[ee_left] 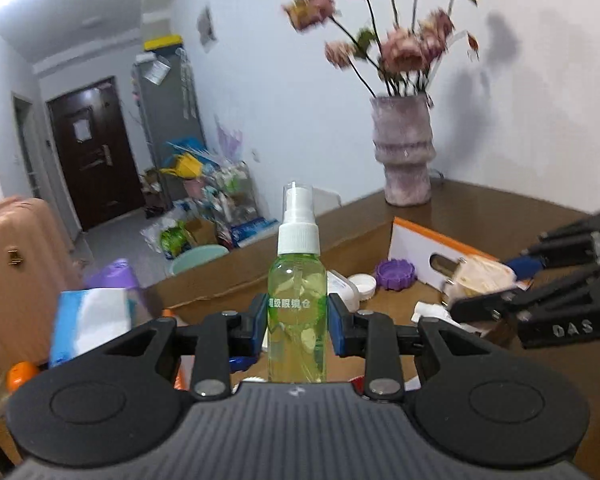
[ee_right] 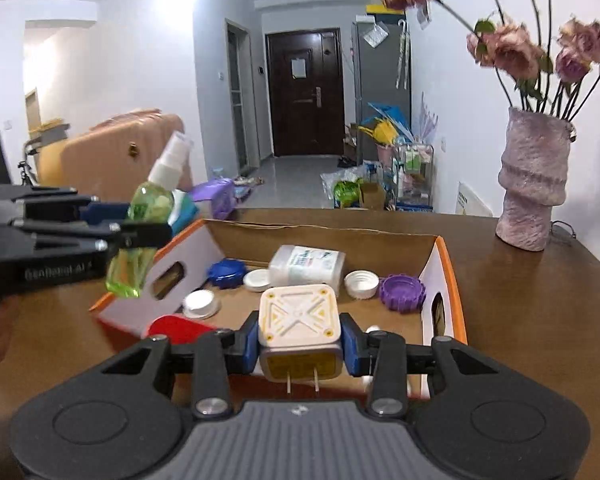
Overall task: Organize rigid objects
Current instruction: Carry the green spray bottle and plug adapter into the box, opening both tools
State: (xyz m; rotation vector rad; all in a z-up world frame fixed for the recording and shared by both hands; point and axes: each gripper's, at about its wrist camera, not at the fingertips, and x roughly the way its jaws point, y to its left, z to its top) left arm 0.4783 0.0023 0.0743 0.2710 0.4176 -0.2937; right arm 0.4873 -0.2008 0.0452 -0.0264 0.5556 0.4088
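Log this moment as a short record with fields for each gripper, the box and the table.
left gripper: jaws shut on green clear plastic spray bottle, held upright
right gripper: jaws shut on white square plug adapter, prongs toward camera
orange-edged cardboard box: holds purple ridged lid, blue ridged lid, white caps
brown wooden table: carries purple ceramic vase

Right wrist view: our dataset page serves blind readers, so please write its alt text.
The right hand-held gripper grips a white plug adapter above an open cardboard box of caps; at left, the left hand-held gripper holds a green spray bottle.
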